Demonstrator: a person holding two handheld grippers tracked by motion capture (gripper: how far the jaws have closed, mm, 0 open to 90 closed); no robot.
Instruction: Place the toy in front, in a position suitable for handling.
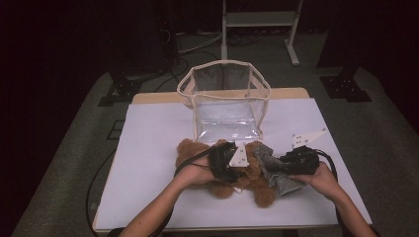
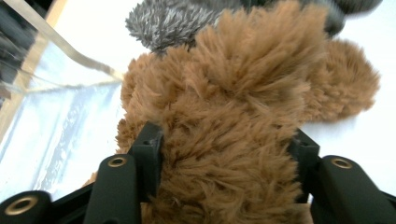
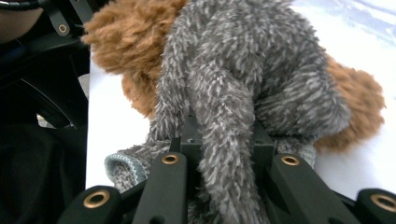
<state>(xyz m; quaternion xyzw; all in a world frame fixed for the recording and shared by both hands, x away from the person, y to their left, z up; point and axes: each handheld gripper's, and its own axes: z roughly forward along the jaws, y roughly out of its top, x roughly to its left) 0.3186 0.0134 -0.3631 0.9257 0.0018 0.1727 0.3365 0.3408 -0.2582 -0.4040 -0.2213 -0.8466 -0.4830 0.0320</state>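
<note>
Plush bear (image 1: pixel 225 170) (brown, lying flat) near the table's (image 1: pixel 148 173) front edge, long axis running left to right along that edge. Left gripper (image 2: pixel 226 154) clamps the bear's fur between its jaws. Right gripper (image 3: pixel 224 149) pinches a fold of the grey fuzzy garment (image 1: pixel 276 170) draped on the bear's right side. Clear bag (image 1: pixel 225 98) stands open-topped behind, toward the rear edge; bare white surface lies at left and right.
</note>
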